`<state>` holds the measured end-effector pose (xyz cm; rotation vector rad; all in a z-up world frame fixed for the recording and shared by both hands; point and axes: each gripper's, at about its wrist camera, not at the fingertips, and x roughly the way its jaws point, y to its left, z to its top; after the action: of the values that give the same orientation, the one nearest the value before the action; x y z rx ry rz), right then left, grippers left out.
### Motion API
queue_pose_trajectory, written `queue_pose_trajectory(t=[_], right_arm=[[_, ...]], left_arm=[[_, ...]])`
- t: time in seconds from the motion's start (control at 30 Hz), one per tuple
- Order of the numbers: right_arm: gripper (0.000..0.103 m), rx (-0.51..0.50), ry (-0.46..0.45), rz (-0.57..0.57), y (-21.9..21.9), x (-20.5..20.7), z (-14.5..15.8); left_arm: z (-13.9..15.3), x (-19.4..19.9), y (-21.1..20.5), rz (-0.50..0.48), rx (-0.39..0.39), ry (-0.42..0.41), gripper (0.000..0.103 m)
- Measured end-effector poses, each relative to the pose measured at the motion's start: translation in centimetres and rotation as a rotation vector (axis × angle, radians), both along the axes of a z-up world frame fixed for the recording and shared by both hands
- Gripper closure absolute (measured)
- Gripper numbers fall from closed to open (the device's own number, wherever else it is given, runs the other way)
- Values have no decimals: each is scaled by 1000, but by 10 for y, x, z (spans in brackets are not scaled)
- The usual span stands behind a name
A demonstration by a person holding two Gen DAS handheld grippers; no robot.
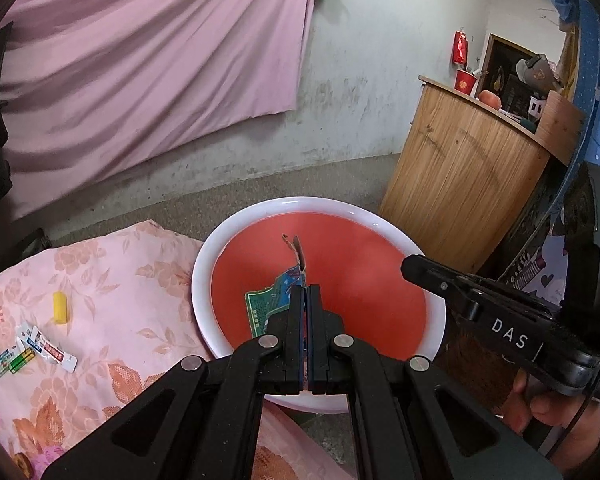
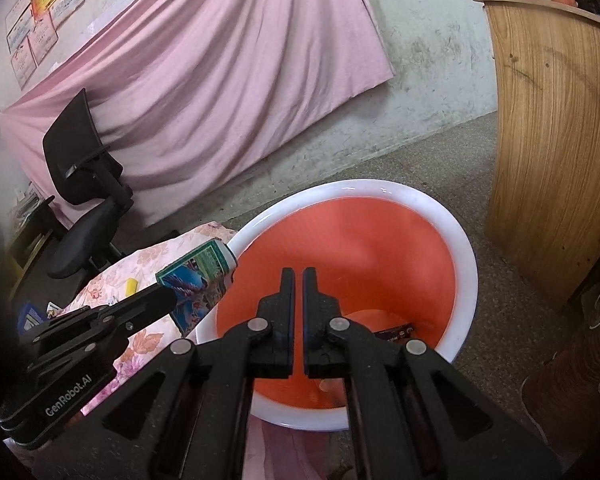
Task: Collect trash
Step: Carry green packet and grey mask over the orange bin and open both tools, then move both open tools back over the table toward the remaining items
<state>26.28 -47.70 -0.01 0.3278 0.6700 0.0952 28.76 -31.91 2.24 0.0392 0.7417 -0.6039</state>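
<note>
A red bin with a white rim (image 1: 204, 264) (image 2: 470, 264) stands on the floor beside the bed. My left gripper (image 1: 305, 289) is shut on a blue-green wrapper (image 1: 268, 300) and holds it over the bin's mouth; in the right wrist view the wrapper (image 2: 200, 276) sits at the bin's left rim. My right gripper (image 2: 299, 272) hangs over the bin with jaws nearly closed and nothing between them. A dark wrapper (image 2: 394, 332) lies at the bin's bottom. On the bed lie a yellow piece (image 1: 59, 307) and sachets with green batteries (image 1: 32, 350).
The bed has a pink floral cover (image 1: 112, 280). A wooden cabinet (image 1: 460, 184) (image 2: 552, 140) stands right of the bin. A black office chair (image 2: 88, 184) is at the left by a pink curtain (image 2: 204, 80). The floor is grey concrete.
</note>
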Motion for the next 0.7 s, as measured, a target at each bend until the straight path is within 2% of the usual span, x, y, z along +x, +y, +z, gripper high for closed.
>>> queue_pose_trajectory(t=[0.33,0.43,0.5,0.57,0.63,0.7], right_arm=[[73,2,10,-3,-3,3,-2],[61,2,9,-5,-4,3,-2],[53,-1,1,-6,-4,2,-2],[50,-6,-14,-7,-2,-1,0],[44,-11,-45,-2,1,-3,4],[33,-16,-81,6,6,-7,10]], left_arm=[[0,6,10,19,-22,36,101],[3,5,17,33,-36,33,95],[6,3,23,47,-49,23,84],[11,-1,32,69,-66,5,69],[17,-5,43,89,-83,-13,69],[23,-9,55,116,-88,-33,66]])
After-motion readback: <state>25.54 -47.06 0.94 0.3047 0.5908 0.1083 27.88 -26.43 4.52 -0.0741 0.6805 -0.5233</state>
